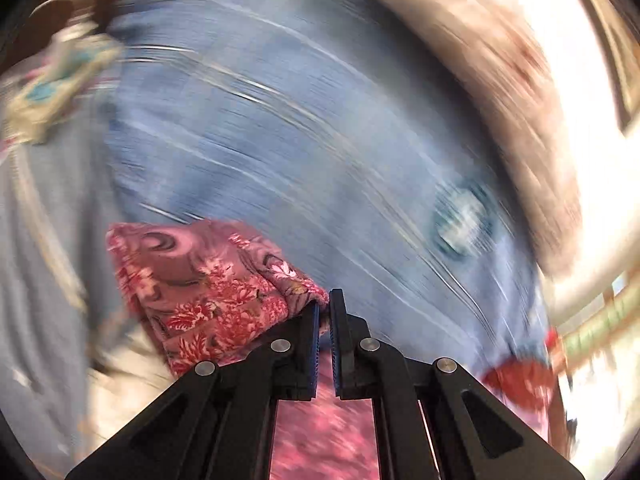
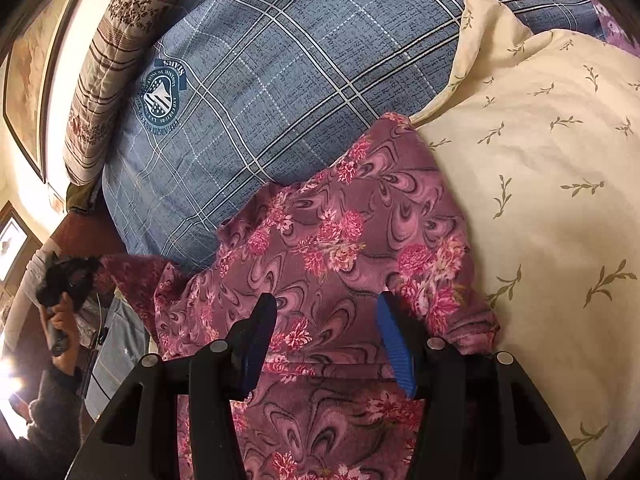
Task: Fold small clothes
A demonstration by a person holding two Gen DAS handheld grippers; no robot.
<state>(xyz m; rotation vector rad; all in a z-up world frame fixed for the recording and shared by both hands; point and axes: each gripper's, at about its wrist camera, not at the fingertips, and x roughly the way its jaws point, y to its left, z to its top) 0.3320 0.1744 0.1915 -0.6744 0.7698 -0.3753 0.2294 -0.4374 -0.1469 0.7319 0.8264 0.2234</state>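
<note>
Left gripper (image 1: 325, 312) fingers clamped on pink floral garment (image 1: 200, 280); blurred blue plaid bedding (image 1: 300, 120) behind.

A dark-blue shield crest (image 2: 162, 98) printed on the blue plaid fabric bedcover (image 2: 280, 80) bears a small banner reading "STARS"; the ring of lettering around the shield is too small to read.
</note>
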